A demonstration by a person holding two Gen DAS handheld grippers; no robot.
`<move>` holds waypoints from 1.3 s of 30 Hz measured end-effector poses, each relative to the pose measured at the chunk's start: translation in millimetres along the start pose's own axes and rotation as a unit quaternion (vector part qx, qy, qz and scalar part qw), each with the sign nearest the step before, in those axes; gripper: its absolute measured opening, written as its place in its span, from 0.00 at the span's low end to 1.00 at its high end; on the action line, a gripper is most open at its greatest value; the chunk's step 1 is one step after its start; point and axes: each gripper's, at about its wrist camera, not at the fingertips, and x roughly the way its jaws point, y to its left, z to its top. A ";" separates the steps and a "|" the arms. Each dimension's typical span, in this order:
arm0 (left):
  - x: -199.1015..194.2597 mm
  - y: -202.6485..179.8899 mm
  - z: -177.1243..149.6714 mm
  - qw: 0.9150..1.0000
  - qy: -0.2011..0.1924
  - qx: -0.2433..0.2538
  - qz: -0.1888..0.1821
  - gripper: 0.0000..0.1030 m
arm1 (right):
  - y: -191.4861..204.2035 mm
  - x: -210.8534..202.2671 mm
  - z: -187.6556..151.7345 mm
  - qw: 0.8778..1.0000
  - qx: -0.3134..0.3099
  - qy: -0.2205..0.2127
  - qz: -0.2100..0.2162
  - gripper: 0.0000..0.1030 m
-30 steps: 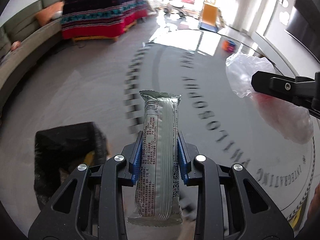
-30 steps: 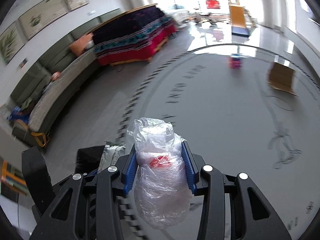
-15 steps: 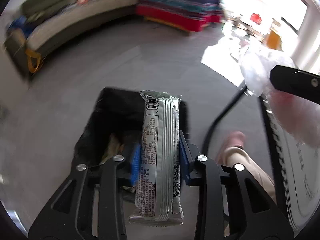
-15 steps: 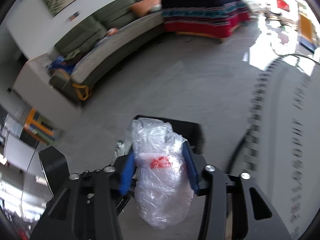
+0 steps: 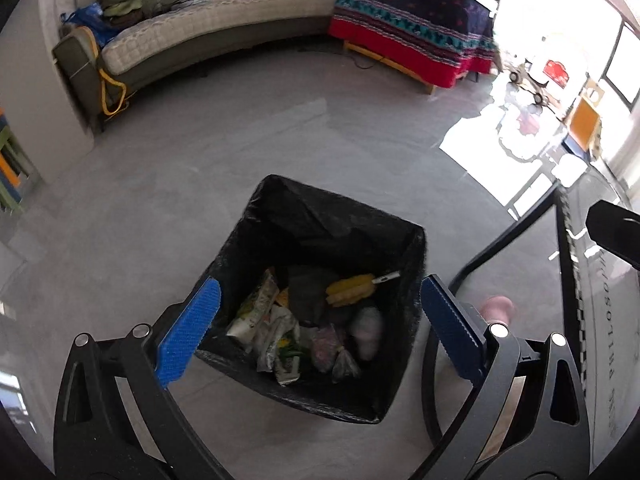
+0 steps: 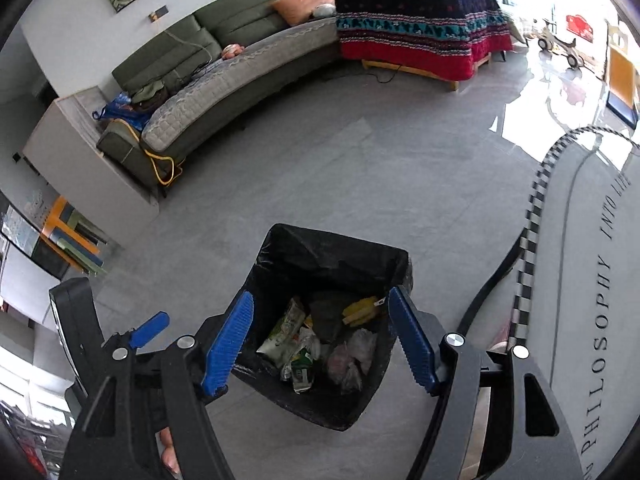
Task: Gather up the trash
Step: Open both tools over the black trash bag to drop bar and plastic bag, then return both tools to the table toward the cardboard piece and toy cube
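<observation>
Both grippers sit over the trash bin (image 5: 320, 296) so stuff lands inside: left gripper (image 5: 318, 320) and right gripper (image 6: 320, 338) jaws still opening, nothing between them

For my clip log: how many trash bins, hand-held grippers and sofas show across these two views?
Trash bin: 1
Hand-held grippers: 2 (left hand-held gripper, right hand-held gripper; jaws of both opening, nothing between them)
Sofa: 1
Total: 4
</observation>
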 end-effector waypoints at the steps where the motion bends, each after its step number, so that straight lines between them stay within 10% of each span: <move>1: -1.6 -7.5 0.1 1.000 -0.002 0.006 -0.006 0.94 | -4.5 -3.2 -0.6 1.000 0.005 -0.003 -0.001 0.69; 19: -21.3 -194.8 -1.1 0.980 -0.011 0.154 -0.127 0.94 | -174.7 -114.5 -33.7 0.981 0.147 -0.095 -0.079 0.68; 39: -5.7 -453.0 -22.2 0.924 0.008 0.325 -0.200 0.94 | -452.5 -204.2 -108.2 0.886 0.413 -0.147 -0.148 0.48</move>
